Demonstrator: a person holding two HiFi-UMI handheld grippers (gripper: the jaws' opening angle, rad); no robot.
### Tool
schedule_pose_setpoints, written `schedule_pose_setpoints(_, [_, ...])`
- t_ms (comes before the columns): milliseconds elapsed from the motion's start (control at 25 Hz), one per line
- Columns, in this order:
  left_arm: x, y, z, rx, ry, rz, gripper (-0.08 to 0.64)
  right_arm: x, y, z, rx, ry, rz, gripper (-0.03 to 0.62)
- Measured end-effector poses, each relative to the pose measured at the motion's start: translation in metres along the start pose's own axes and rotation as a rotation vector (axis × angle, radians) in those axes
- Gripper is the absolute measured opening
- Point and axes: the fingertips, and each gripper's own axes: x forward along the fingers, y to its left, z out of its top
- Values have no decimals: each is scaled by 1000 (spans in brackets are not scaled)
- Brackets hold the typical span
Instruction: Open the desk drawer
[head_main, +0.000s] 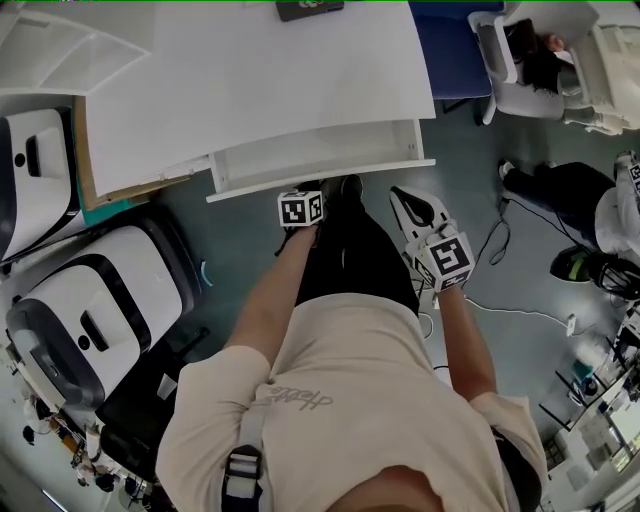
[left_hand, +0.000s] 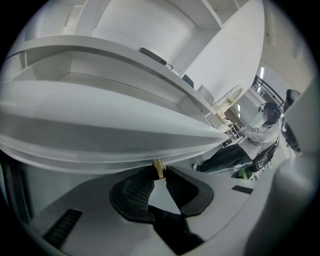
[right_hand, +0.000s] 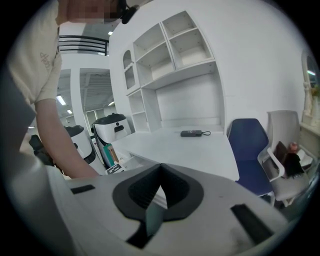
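**A:** Where is the drawer (head_main: 320, 181), and how does it lie?

**B:** It hangs under the near edge of the white desk (head_main: 250, 70), towards the right half. Its long axis runs left to right along that edge. It stands pulled out towards the person, so the head view looks down into the white inside. The front panel is the nearest part, with its right end a little farther away than its left.

**A:** And the left gripper (left_hand: 159, 173)?

**B:** It sits just under the front panel, pointing away from the person. Its two dark pads are drawn almost together and pinch a small brass-coloured knob (left_hand: 158, 165) that comes down from the underside of the panel. Only that thin stem keeps the pads apart.

**A:** What about the right gripper (right_hand: 160, 174)?

**B:** It is held to the right of the left one and nearer the person, clear of the drawer's right corner. Its jaws meet at the tips with nothing between them, and they touch nothing. It points across the desk top, where a dark flat device (right_hand: 192, 133) with a short cord lies at the far side. A blue chair (right_hand: 248, 150) stands to the right of the desk.
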Motion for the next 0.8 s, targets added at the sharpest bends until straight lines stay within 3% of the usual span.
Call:
schedule_pose_setpoints(200, [-5,-6,-13,6,7,12,78,-12,10,-15,14,12,11,-2])
schedule_pose_setpoints(800, [-10,-16,-42,10,28,85,78,-34,15,-34,-68,46,202,-2])
